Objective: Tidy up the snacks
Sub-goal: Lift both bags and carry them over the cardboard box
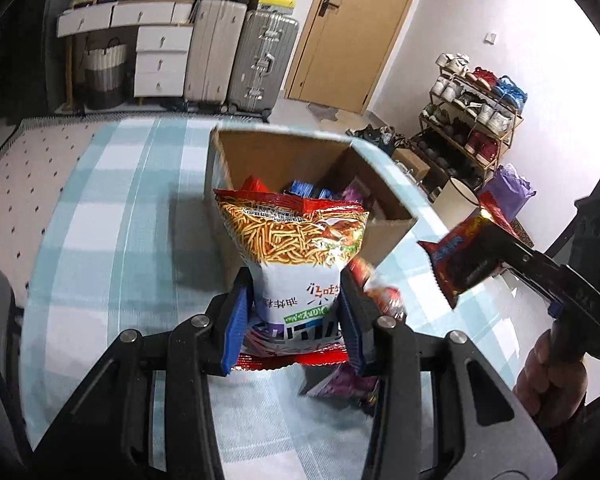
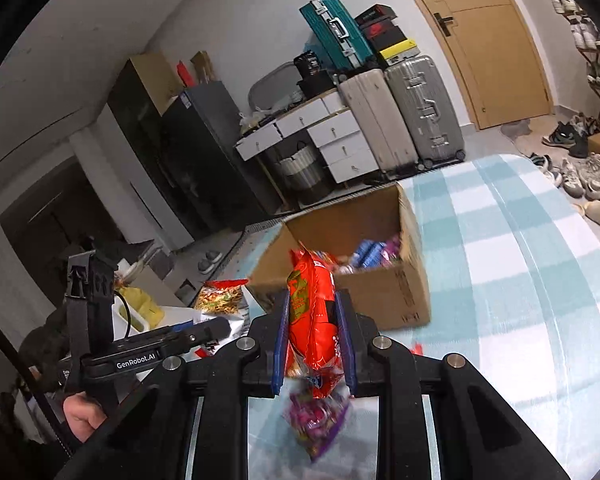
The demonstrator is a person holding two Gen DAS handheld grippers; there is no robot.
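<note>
My left gripper (image 1: 296, 292) is shut on a white and red bag of noodle sticks (image 1: 292, 236), held upright above the table, just in front of the open cardboard box (image 1: 384, 232). The box holds several snack packs, red, blue and purple. My right gripper (image 2: 312, 320) is shut on a red snack bag (image 2: 312, 300), held edge-on before the same box (image 2: 384, 292). In the left wrist view the right gripper (image 1: 484, 256) shows at the right with its red bag (image 1: 448, 256). In the right wrist view the left gripper (image 2: 216, 326) carries the noodle bag (image 2: 222, 298).
A purple snack pack (image 2: 320, 416) lies on the blue checked tablecloth (image 2: 520, 264) below my right gripper; more packs (image 1: 384, 296) lie beside the left one. Behind the table stand suitcases (image 1: 260, 60), white drawers (image 1: 160, 60), a door (image 1: 348, 28) and a shoe rack (image 1: 472, 116).
</note>
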